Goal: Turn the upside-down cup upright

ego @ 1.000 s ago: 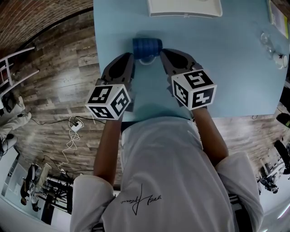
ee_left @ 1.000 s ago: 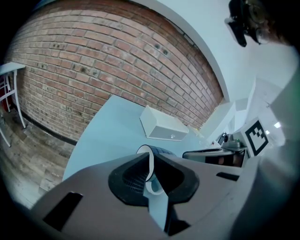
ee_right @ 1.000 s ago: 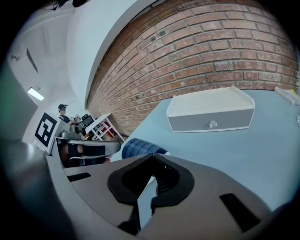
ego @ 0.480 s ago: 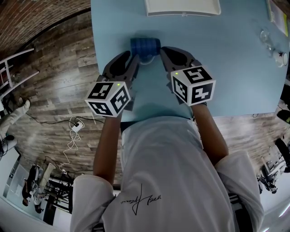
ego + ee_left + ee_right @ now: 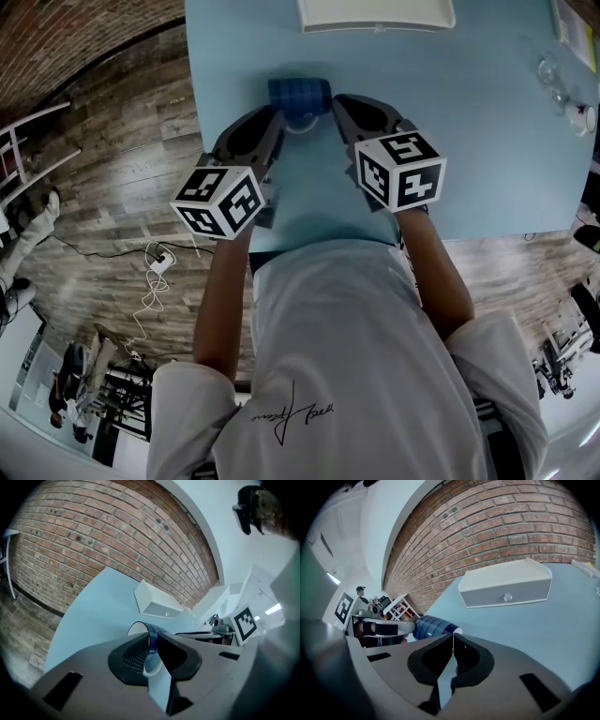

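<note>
Left hand-held gripper (image 5: 153,644): jaws clamped on the wall of the blue cup (image 5: 300,94) at its rim, with one pad inside the mouth and one outside. Right hand-held gripper (image 5: 453,645): jaws pressed together with nothing between them, tips just beside the cup's ribbed side.

The cup lies on its side, neither inverted nor upright. It sits toward the left edge of the bench (image 5: 487,159), about midway between the near and far edges. I can't tell whether it rests on the surface or hangs from your pinch.

Risks, my read:
1. You're holding a thin wall by the rim only. As you rotate, the cup may pivot in the pads or slip out.
2. If it drops, it lands on its round side and could roll — the left edge is the close one.
3. Your right tips are near enough to nudge it off the pinch.
4. If you set it down tilted, it could topple.

Count: two hand-held grippers, one cup, one white drawer box (image 5: 375,13) at the far edge. There are small clear items at the right edge — too small to count.
</note>
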`<act>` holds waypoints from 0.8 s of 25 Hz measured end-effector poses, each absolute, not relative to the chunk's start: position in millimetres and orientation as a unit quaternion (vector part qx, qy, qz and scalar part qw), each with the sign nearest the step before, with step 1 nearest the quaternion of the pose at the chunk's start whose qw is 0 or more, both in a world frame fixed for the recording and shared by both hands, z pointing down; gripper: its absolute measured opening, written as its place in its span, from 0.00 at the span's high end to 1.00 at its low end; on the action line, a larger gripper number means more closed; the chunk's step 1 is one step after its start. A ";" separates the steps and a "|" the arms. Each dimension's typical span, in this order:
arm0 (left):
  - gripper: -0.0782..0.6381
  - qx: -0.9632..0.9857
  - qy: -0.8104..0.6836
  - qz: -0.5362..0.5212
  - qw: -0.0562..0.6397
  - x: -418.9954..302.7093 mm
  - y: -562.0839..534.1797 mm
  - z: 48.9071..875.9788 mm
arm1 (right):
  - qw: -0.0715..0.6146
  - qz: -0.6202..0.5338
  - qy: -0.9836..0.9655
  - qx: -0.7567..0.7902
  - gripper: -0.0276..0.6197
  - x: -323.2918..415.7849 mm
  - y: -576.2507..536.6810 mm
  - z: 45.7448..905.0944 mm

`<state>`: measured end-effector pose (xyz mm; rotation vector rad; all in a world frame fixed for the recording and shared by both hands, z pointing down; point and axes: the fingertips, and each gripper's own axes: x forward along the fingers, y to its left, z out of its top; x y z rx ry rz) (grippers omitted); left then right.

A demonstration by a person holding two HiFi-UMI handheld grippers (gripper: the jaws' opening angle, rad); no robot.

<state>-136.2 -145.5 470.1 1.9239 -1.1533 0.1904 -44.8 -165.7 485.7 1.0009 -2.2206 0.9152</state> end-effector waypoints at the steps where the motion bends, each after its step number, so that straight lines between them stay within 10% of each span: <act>1: 0.81 0.771 -0.461 0.075 0.432 -136.8 -145.7 470.3 | 0.267 0.340 -0.822 0.371 0.92 -44.8 -165.8 486.7; 20: 0.85 0.773 -0.412 0.032 0.481 -127.1 -139.4 466.5 | 0.267 0.354 -0.818 0.367 0.92 -37.1 -161.9 497.3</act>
